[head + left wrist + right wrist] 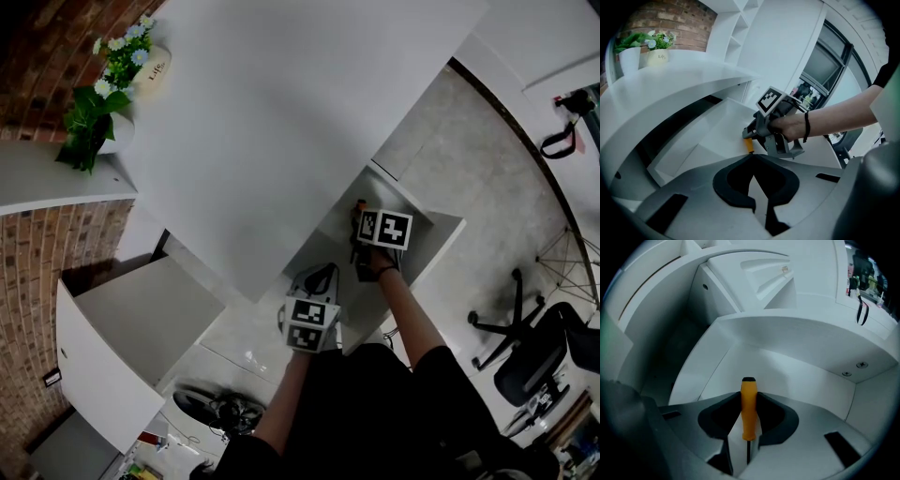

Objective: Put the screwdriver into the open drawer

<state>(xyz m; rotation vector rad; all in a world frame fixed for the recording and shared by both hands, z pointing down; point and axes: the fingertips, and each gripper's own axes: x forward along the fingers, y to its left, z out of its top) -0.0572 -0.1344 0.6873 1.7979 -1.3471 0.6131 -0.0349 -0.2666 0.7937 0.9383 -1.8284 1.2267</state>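
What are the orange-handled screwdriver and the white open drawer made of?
On the orange-handled screwdriver, the handle looks like smooth matte plastic, evenly coloured, black end cap; the thin dark shaft is probably metal. The white open drawer is likely painted or laminated board: flat satin faces, screw heads in one wall.

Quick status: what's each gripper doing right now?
Left gripper: closed, empty.
Right gripper: closed on the screwdriver.

The screwdriver (pixel 748 404) hangs in the right gripper (pixel 749 397) over the open drawer (pixel 801 376).
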